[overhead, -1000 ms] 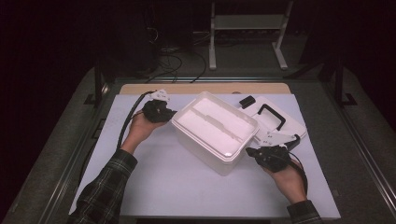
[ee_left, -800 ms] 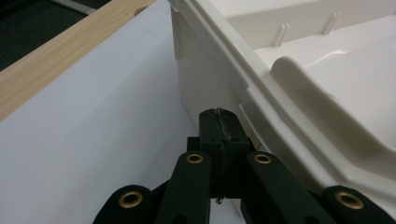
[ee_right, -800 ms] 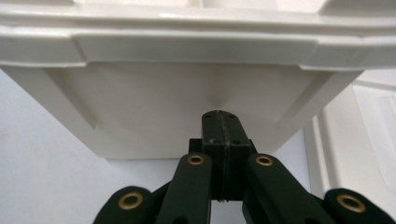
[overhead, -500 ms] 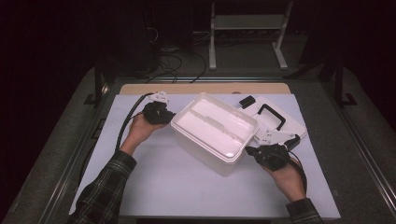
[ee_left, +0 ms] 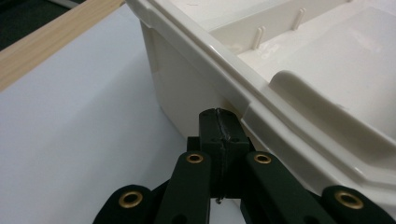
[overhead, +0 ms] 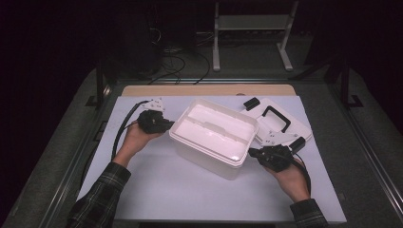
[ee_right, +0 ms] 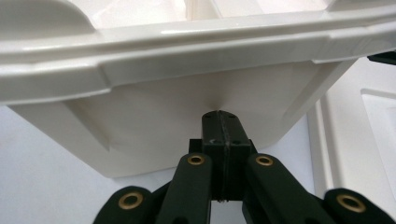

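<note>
Since a second ago we see almost no shift: our left gripper point(overhead: 164, 124) stays at the white bin's point(overhead: 214, 137) nine o'clock end, our right gripper point(overhead: 254, 153) at four o'clock. Both pairs of jaws are pressed together, tips against the bin's walls at mid-table.

No legible text, labels, brand marks or numbers, white box point(overhead: 214, 135) unmarked, lid point(overhead: 280, 118) unmarked, grippers bare of any readable markings
</note>
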Tool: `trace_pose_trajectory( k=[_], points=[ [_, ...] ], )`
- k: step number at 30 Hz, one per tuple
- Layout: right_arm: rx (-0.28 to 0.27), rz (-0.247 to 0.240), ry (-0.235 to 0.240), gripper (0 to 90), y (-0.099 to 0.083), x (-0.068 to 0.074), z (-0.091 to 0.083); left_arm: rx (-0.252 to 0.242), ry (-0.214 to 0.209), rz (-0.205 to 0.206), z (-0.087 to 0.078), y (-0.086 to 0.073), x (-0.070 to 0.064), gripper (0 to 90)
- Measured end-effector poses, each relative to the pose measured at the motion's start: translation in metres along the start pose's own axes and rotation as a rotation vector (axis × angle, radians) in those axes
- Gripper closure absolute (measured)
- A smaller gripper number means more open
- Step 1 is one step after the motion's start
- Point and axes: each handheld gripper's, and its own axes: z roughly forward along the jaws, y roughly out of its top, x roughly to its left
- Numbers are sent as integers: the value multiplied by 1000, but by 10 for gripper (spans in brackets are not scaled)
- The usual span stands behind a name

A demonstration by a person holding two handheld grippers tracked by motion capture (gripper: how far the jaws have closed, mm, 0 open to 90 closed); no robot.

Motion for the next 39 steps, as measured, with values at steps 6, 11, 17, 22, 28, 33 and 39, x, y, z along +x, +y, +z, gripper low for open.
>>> trace_pose_trajectory(
  k=[6, 11, 17, 22, 28, 33, 39],
  points=[
    [0, -14, 23, 900, 5, 1, 3, 3, 16, -3, -14, -11, -13, 900],
    [-1, -18, 38, 900, 7, 2, 4, 10, 29, 14, -22, -17, -25, 900],
    [-6, -21, 56, 900, 7, 4, 5, 3, 34, 15, -32, -26, -39, 900],
    [-2, -38, 58, 900, 9, 7, 4, -14, 27, 7, -39, -34, -47, 900],
    [0, -52, 76, 900, 10, 12, 4, -16, 20, 8, -48, -43, -60, 900],
    [3, -59, 81, 900, 10, 15, 4, -29, 5, 4, -56, -52, -76, 900],
    [6, -72, 89, 900, 9, 21, 2, -34, 3, -5, -63, -59, -86, 900]
  ],
)
